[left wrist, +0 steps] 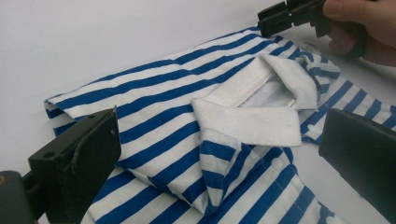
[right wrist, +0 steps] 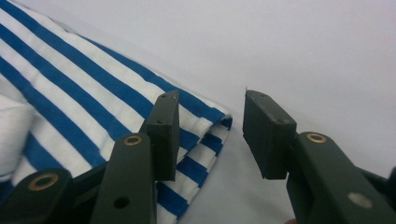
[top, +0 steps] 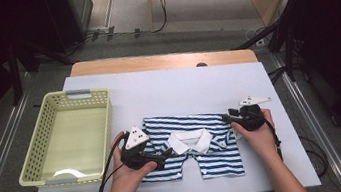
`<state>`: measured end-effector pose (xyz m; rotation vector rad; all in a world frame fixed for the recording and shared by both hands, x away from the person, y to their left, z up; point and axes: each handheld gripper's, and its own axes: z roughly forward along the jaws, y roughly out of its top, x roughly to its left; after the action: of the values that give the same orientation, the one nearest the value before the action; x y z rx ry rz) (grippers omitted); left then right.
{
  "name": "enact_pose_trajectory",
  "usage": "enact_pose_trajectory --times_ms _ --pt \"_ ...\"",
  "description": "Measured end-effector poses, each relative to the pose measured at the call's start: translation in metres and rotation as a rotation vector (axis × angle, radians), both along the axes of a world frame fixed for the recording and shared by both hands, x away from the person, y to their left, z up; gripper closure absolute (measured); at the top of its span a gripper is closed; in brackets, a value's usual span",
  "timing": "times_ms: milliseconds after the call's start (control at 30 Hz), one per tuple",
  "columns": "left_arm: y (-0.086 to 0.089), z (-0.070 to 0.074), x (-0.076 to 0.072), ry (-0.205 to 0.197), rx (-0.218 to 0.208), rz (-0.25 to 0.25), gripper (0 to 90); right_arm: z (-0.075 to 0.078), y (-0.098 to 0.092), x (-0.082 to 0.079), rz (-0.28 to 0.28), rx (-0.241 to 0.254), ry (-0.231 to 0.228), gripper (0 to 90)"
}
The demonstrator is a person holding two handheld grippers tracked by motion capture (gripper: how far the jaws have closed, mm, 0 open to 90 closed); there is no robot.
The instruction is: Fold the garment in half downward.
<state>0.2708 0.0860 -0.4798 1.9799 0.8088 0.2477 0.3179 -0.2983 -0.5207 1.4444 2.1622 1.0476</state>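
Observation:
A small blue-and-white striped shirt (top: 217, 156) with a white collar (top: 191, 141) lies folded on the white table (top: 182, 86). My left gripper (top: 167, 153) rests at the shirt's left side, pointing toward the collar. In the left gripper view its jaws stand wide open (left wrist: 219, 158) on either side of the collar (left wrist: 252, 122), touching nothing. My right gripper (top: 227, 117) is at the shirt's upper right corner. Its jaws (right wrist: 217, 135) are open, with the folded edge of the shirt (right wrist: 70, 93) just under the left one. The right gripper's tips (left wrist: 285, 16) also show in the left gripper view.
A pale yellow-green plastic basket (top: 38, 140) stands on the table's left part, close to my left hand. A wooden board (top: 163, 60) runs along the table's far edge. Bare table lies beyond and to the right of the shirt.

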Motion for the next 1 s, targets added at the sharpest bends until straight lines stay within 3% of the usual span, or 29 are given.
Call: enact_pose_trajectory --times_ms 167,300,367,567,733,800,1000 --pt "-0.001 -0.001 0.007 0.007 0.014 0.027 0.0 -0.004 0.002 0.001 0.021 -0.015 0.007 63.4" --pt "-0.004 -0.001 0.014 0.021 0.006 0.04 0.0 -0.004 0.005 0.0 0.056 -0.007 0.007 80.8" --pt "-0.004 -0.001 0.018 0.026 0.009 0.046 0.0 -0.003 0.006 0.0 0.069 -0.012 0.007 84.3" --pt "-0.008 -0.003 0.035 0.032 0.053 0.092 2.2 -0.003 0.003 0.001 0.058 -0.046 -0.019 85.8" --pt "-0.008 -0.009 0.051 0.053 0.059 0.141 7.7 -0.003 -0.002 0.002 0.049 -0.029 -0.027 85.8" --pt "-0.007 -0.012 0.058 0.063 0.072 0.176 15.2 -0.003 -0.002 0.002 0.052 -0.028 -0.027 85.7" --pt "0.0 -0.02 0.076 0.098 0.102 0.249 26.2 -0.002 -0.003 0.001 0.067 -0.03 -0.041 85.7"
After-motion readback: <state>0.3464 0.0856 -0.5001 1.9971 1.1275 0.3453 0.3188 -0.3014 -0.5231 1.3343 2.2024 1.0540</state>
